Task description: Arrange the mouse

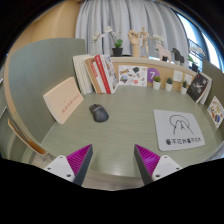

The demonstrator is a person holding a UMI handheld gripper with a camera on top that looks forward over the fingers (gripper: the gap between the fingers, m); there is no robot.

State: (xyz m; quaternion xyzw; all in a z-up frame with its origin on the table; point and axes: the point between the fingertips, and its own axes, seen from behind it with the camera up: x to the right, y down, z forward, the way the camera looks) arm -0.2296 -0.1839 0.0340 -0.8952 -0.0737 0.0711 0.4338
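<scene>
Resting on the smooth greenish table [120, 128], a rounded dark mouse [98, 112] is lying well beyond the gripper [112, 160], whose fingers are spread wide, holding nothing.

The table [120, 120], filling the middle of the frame, looks matt and smooth, a dull olive surface without glare. The mouse [98, 112], left of centre, is dark plastic with a faint sheen. At lower right a white sheet [180, 130] looks like paper, flat and matt. At left a tan box [63, 100] looks like cardboard. The tongs [112, 165] carry smooth magenta pads [80, 158].
</scene>
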